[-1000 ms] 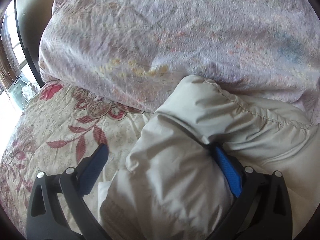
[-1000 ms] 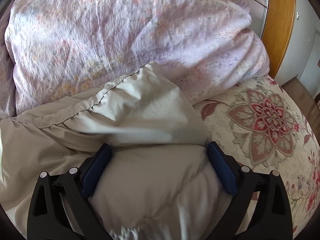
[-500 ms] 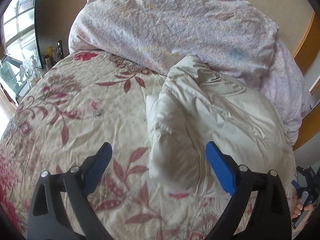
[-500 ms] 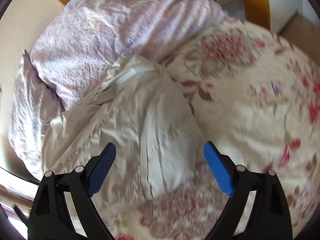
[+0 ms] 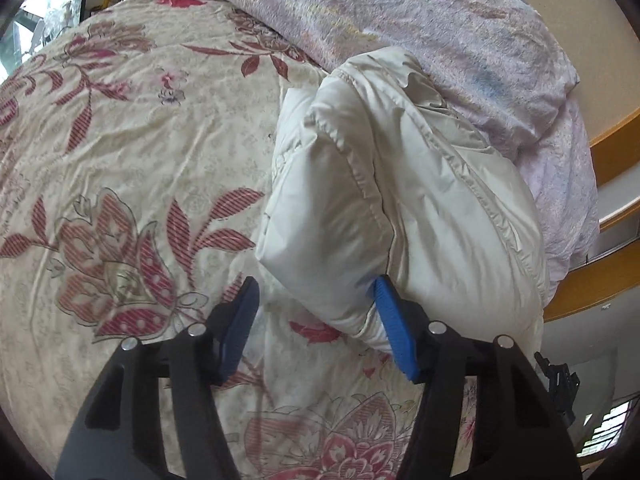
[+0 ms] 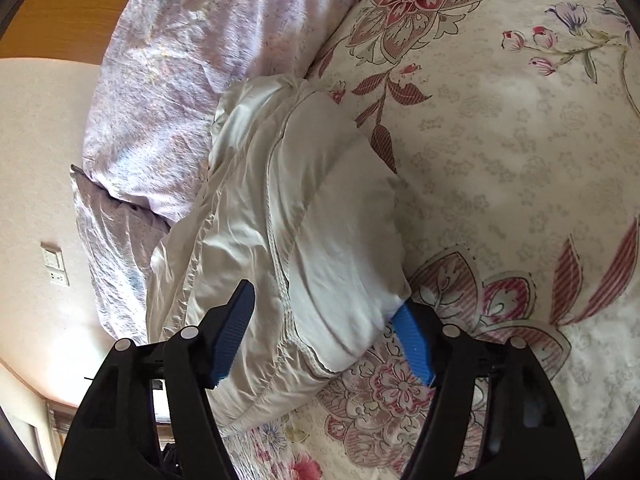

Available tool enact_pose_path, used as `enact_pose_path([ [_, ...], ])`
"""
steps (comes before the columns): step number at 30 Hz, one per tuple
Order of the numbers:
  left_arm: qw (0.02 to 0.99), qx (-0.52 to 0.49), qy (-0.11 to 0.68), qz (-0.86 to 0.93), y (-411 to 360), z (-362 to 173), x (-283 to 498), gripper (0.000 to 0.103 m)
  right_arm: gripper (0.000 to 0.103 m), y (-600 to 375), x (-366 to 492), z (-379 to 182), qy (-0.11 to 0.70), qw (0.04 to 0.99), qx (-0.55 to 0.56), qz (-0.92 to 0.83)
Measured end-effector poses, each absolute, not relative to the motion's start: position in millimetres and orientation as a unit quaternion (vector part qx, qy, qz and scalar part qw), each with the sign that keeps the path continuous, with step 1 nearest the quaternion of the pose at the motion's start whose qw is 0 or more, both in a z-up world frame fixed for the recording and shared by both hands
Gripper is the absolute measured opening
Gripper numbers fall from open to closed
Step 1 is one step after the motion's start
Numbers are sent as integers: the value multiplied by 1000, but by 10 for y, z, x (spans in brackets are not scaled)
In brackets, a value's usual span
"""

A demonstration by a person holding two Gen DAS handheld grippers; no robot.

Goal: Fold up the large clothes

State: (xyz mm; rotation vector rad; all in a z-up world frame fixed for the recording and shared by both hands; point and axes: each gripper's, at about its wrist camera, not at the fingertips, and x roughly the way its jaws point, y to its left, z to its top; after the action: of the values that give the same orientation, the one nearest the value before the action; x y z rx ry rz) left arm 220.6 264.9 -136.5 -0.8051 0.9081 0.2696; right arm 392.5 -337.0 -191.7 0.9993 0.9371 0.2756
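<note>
Jacket (image 5: pixel 400 184): plain cream-white. Bedspread (image 5: pixel 132 152): cream with red floral print. Duvet (image 5: pixel 420 20): pale lilac, faint flowers. Tool pads (image 5: pixel 394 328): blue.

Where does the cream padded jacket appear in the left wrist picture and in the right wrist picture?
Left wrist view: the cream padded jacket lies right of centre, from the upper middle down toward the right blue pad.
Right wrist view: the jacket lies centre-left, running down to the bottom between the pads.
Shared landmark: the pale lilac duvet bunched behind the jacket on the floral bedspread.
</note>
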Motion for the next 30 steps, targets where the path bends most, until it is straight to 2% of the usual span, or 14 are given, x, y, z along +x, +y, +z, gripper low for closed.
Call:
enact_pose_path([
  [3, 814, -391, 409, 133, 2635, -1384, 2247, 53, 62, -3384, 3949, -1947, 426, 759, 475, 130],
  [4, 811, -403, 403, 131, 2641, -1403, 2258, 48, 53, -3382, 3960, -1960, 425, 758, 477, 130],
  [7, 808, -433, 380, 126, 2660, -1418, 2250, 32, 36, -3381, 3967, -1978, 418, 756, 486, 137],
  [10, 815, -433, 363, 126, 2644, -1329, 2203, 21, 27, -3404, 3909, -1948, 406, 754, 493, 154],
  [19, 838, -421, 327, 121, 2775, -958, 1526, 10, 24, -3338, 3422, -1712, 412, 752, 469, 212],
  [22, 847, -397, 325, 140, 2851, -869, 1051, 0, 24, -3311, 3100, -1732, 431, 750, 446, 229],
  [26, 856, -362, 323, 179, 2928, -779, 553, 0, 24, -3327, 2775, -1906, 447, 737, 446, 241],
  [30, 843, -370, 358, 157, 2975, -947, 549, 0, 24, -3335, 2738, -1939, 443, 738, 452, 235],
])
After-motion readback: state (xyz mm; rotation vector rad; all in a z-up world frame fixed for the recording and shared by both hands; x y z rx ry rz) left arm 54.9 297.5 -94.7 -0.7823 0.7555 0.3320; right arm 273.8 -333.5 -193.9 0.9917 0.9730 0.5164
